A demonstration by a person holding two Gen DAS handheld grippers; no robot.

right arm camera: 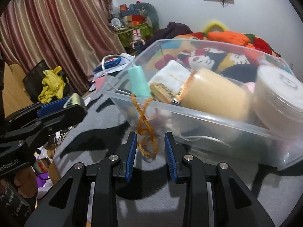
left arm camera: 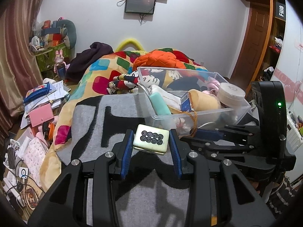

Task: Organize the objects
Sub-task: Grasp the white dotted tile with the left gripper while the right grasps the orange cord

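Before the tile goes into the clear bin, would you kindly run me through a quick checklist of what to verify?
1. Tile held in left tool: ok, clamped between both pads, clear of the mat.
2. Bin within view and open-topped: ok.
3. Free space in bin: not ok at the near end, crowded by a cream cup, round tub and teal tube.
4. Orange cord contained: not ok, it hangs over the rim.
5. Right tool free: ok, jaws apart around the cord, not pressing it.
6. Bin steady: cannot tell.
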